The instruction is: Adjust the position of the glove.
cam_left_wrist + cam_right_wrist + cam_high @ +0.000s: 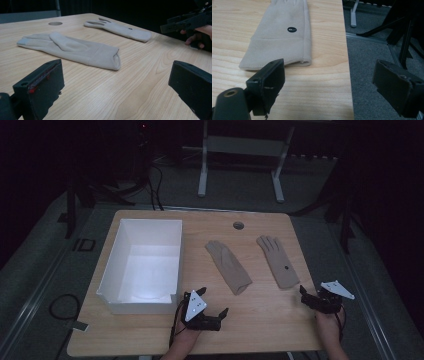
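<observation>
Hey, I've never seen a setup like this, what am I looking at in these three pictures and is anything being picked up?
A person sits at a wooden table holding a hand-held grasping tool in each hand. The high view looks down from above: the left tool sits bottom centre, the right tool bottom right. The other two pictures come from cameras riding on each tool, looking out between its two black jaws.

On the table lie a white open box and two beige gloves. The left glove lies ahead of the left tool; the right glove, with a small black dot, lies ahead of the right tool near the table edge.

Both tools are open and hold nothing.
</observation>
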The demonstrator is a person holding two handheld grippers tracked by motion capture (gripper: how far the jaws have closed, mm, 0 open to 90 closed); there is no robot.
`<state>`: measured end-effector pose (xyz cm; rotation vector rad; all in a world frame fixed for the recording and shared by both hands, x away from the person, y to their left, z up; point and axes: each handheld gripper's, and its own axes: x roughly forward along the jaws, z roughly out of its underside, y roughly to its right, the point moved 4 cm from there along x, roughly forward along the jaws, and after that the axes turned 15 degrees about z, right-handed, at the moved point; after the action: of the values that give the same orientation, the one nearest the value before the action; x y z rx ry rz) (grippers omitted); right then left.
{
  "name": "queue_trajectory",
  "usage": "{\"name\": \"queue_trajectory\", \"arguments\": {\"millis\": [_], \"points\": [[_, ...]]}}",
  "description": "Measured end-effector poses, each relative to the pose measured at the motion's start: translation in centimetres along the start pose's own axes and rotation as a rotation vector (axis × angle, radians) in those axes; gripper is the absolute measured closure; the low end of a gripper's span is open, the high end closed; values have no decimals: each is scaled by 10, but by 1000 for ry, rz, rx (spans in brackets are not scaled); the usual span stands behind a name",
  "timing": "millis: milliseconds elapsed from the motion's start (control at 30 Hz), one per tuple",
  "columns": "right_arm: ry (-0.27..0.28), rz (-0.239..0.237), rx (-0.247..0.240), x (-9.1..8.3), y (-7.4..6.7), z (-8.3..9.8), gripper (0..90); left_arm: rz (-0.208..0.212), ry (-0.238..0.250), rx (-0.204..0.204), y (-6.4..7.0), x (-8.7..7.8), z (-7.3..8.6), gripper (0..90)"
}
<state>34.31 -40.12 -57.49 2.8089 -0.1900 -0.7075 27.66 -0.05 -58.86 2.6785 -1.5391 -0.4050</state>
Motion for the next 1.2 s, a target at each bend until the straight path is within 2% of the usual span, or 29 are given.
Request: {"name": "queue_trajectory", "arguments": {"millis": [200, 333, 467, 567, 600, 633, 700, 800, 1033, 1200], "points": [[-11, -2, 9, 0, 1, 0, 109, -2, -2, 2, 0, 0, 0, 4], [-14, 6, -12, -2, 0, 0, 110, -2, -2, 0, 0, 0, 0, 4], [23, 49, -54, -7, -1, -7, 110, 0, -2, 2, 0, 0, 0, 4], [45, 59, -53, -12, -1, -13, 112, 2, -2, 10, 1, 0, 0, 4], [21, -18, -53, -14, -3, -18, 137, 3, -2, 11, 1, 0, 0, 4], [0, -65, -50, -14, -5, -21, 139, 3, -2, 12, 1, 0, 0, 4], [-10, -97, -42, -14, -9, -26, 141, 3, -1, 11, 1, 0, 0, 4], [-6, -107, -67, -14, -15, -28, 142, 4, 1, 10, 1, 0, 0, 4], [-12, -153, -65, -18, -20, -33, 142, 2, -3, 13, 1, 0, 0, 4], [17, -195, -61, -27, -19, -51, 142, 3, -3, 11, 1, 0, 0, 4]]}}
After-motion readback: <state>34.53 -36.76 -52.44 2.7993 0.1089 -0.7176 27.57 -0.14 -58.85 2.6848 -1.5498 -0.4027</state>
